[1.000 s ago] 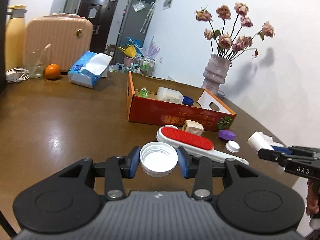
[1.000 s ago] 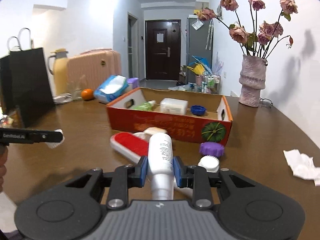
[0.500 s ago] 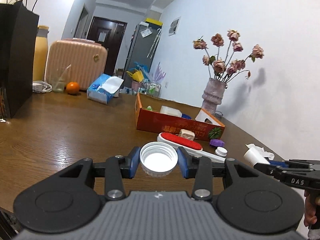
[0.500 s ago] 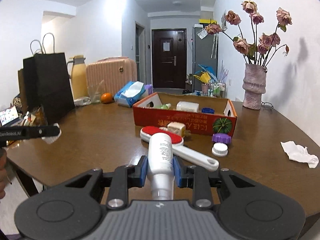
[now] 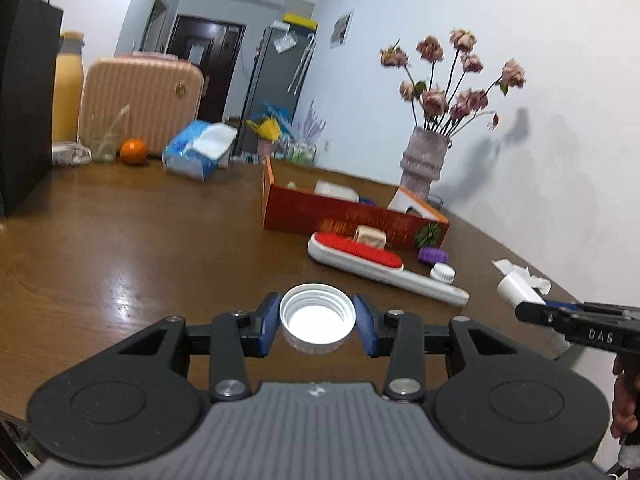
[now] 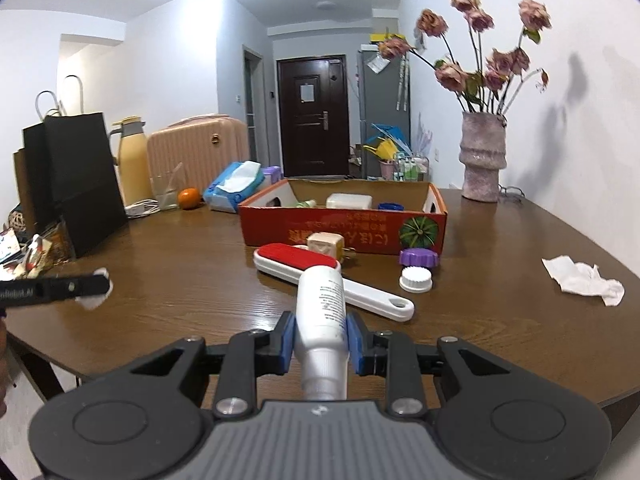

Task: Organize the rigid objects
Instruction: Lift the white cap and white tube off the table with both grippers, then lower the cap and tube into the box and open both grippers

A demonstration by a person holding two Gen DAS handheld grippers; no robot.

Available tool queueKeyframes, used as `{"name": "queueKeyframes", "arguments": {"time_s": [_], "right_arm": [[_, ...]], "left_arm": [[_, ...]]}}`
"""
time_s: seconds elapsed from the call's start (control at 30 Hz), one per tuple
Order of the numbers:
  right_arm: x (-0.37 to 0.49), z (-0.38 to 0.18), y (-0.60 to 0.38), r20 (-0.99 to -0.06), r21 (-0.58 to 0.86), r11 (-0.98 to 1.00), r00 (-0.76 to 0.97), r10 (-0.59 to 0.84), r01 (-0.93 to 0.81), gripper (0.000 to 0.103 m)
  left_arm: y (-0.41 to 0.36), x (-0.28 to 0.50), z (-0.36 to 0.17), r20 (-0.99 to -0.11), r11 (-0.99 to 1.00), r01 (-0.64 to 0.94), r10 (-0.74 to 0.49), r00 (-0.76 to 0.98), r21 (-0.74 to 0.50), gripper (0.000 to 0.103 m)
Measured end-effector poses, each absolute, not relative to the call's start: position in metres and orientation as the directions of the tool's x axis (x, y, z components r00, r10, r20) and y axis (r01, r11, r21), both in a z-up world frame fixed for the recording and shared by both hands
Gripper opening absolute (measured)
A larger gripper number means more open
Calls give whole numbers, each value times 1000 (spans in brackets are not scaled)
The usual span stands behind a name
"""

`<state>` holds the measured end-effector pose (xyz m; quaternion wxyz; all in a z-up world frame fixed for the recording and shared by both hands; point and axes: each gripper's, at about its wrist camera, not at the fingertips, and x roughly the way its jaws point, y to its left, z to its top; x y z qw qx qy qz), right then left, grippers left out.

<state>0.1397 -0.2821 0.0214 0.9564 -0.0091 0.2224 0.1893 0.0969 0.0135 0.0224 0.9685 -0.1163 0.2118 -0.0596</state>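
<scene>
Your left gripper was clenched on the white cap, open side up, held above the near part of the table. Your right gripper was grasping the white bottle by its body, neck end toward the camera, base pointing fwd over the table edge. Neither item was in the box yet.

The orange box sat mid-table w/ a white block, a green bottle and a blue cap inside. In front of it lay the red-and-white brush, touching a beige cube. Just right of the brush: 1 purple cap and 1 white lid, close together. A crumpled tissue lay well apart at right.
</scene>
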Motion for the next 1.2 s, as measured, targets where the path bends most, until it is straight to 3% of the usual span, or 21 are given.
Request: {"name": "queueKeyframes", "arguments": {"time_s": [0.23, 0.47, 0.6, 0.7, 0.8, 1.0, 1.13, 1.17, 1.2], "right_arm": [[188, 25, -289, -426, 66, 939, 842, 332, -337, 27], [266, 61, -290, -382, 27, 942, 867, 320, -336, 27], [335, 79, -292, -376, 110, 923, 844, 382, -369, 27], [405, 77, -294, -425, 268, 884, 777, 465, -383, 27], [471, 68, -292, -480, 334, 885, 750, 455, -323, 27], [577, 47, -276, -616, 274, 947, 725, 306, -167, 27], [620, 35, -261, -662, 156, 977, 719, 212, -145, 29], [626, 33, -257, -665, 123, 983, 724, 184, -136, 39], [630, 28, -255, -665, 89, 988, 731, 155, -128, 45]], "left_arm": [[16, 146, 10, -466, 966, 76, -186, 865, -246, 41], [21, 235, 51, -423, 954, 178, -269, 866, -241, 41], [21, 312, 80, -405, 941, 234, -319, 857, -245, 41], [21, 379, 86, -449, 940, 222, -321, 834, -260, 41], [17, 440, 81, -507, 946, 202, -309, 805, -256, 41], [2, 539, 56, -614, 967, 170, -251, 749, -188, 41], [0, 575, 36, -661, 973, 145, -230, 714, -181, 45], [-1, 582, 31, -667, 975, 130, -219, 712, -181, 54], [0, 587, 27, -677, 977, 115, -209, 706, -182, 57]]}}
